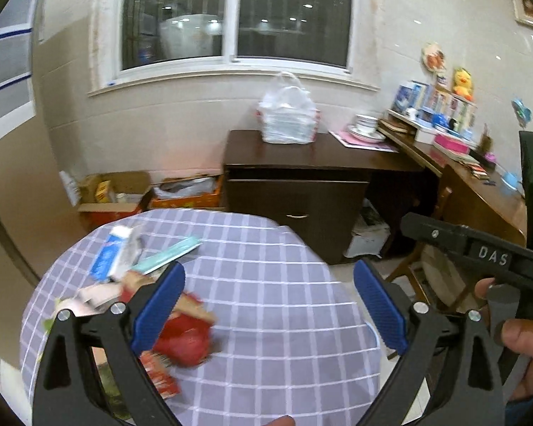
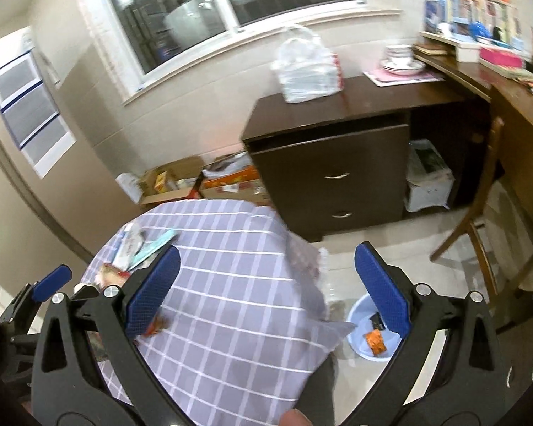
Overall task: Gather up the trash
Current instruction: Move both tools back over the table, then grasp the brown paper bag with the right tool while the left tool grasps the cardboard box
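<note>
Trash lies on the left part of the round table (image 1: 266, 284) with its lilac checked cloth: a crumpled red wrapper (image 1: 184, 340), a blue and white packet (image 1: 110, 252), a teal strip (image 1: 170, 254) and red sachets (image 1: 160, 376). My left gripper (image 1: 270, 305) hovers open above the cloth, its left finger over the red wrapper, nothing held. My right gripper (image 2: 266, 294) is open too, over the table's right edge (image 2: 302, 269). A light blue bin (image 2: 369, 337) on the floor holds an orange wrapper (image 2: 375, 342). The left gripper's blue pad (image 2: 49, 285) shows at far left.
A dark cabinet (image 1: 302, 191) with a white plastic bag (image 1: 287, 113) stands behind the table. Cardboard boxes (image 1: 117, 191) lie on the floor by the wall. A cluttered wooden desk (image 1: 479, 184) and a chair (image 2: 479, 220) are at the right. A hand (image 1: 515, 333) holds the right gripper's handle.
</note>
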